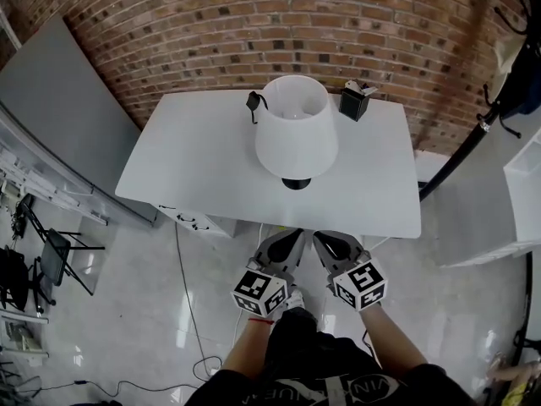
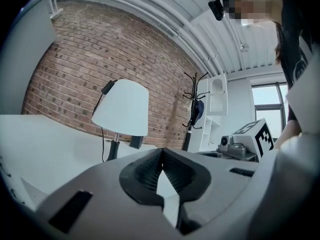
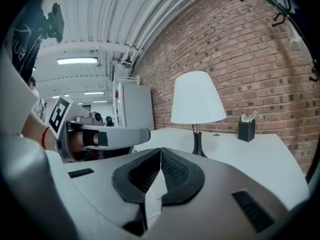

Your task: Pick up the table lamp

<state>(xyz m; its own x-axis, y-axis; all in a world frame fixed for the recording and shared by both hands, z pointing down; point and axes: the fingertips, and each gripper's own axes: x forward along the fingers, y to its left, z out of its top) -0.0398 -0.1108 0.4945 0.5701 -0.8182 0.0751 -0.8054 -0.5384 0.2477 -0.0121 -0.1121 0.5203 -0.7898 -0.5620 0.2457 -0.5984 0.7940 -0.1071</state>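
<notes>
Overhead, the table lamp [image 1: 296,129] stands upright mid-desk [image 1: 186,167], while the left tool [image 1: 296,235] and right tool [image 1: 321,237] hover side by side off its near edge. Left gripper view shows jaws pressed together, empty, with the lamp beyond to the left. Right gripper view shows the same, with the lamp far right.

so the left claw [image 1: 296,237] and right claw [image 1: 321,238] are grey shells with black ribbed pads [image 2: 145,171], white marker cubes [image 1: 259,292], plus a red wristband [image 1: 261,320] and dark printed top [image 1: 330,387]
</notes>
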